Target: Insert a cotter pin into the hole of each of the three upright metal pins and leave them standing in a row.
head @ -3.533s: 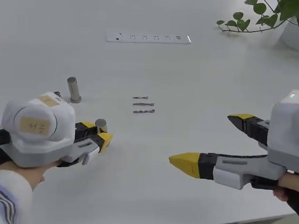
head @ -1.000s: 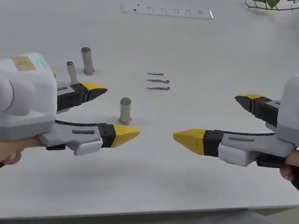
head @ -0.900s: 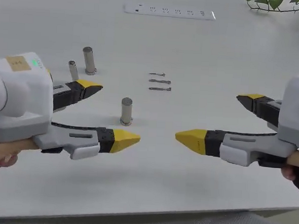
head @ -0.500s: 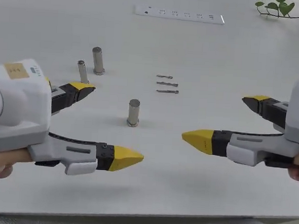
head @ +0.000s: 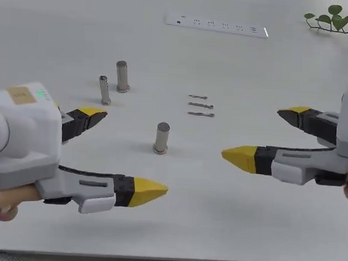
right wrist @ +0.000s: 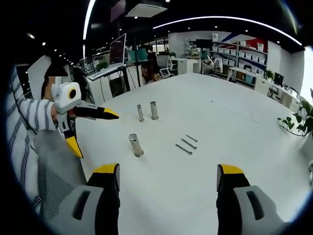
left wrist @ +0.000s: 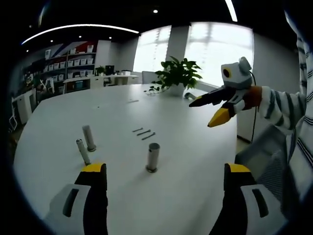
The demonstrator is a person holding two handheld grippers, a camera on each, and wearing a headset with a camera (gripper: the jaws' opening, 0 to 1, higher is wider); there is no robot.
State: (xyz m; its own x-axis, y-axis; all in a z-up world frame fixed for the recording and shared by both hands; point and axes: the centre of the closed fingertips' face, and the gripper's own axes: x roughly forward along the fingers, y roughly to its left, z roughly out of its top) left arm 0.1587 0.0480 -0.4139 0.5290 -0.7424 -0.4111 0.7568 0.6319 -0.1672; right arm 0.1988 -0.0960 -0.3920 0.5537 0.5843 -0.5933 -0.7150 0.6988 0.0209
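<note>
Three grey metal pins stand upright on the white table. Two are close together at the back left [head: 122,76] [head: 104,89], and a thicker one [head: 162,137] stands alone nearer me. Three small cotter pins [head: 200,105] lie in a stack to their right. My left gripper [head: 125,152] is open and empty, left of the near pin [left wrist: 153,156] and short of it. My right gripper [head: 263,135] is also open and empty, to the right of the cotter pins [right wrist: 186,143].
A white power strip [head: 216,25] lies at the far side of the table. A potted plant [head: 337,19] trails at the far right. The table's front edge [head: 154,260] runs just below both grippers.
The left gripper, which was shut around the near pin, has opened and drawn back towards me, leaving the pin upright. The head view has shifted. The right gripper has barely moved.
</note>
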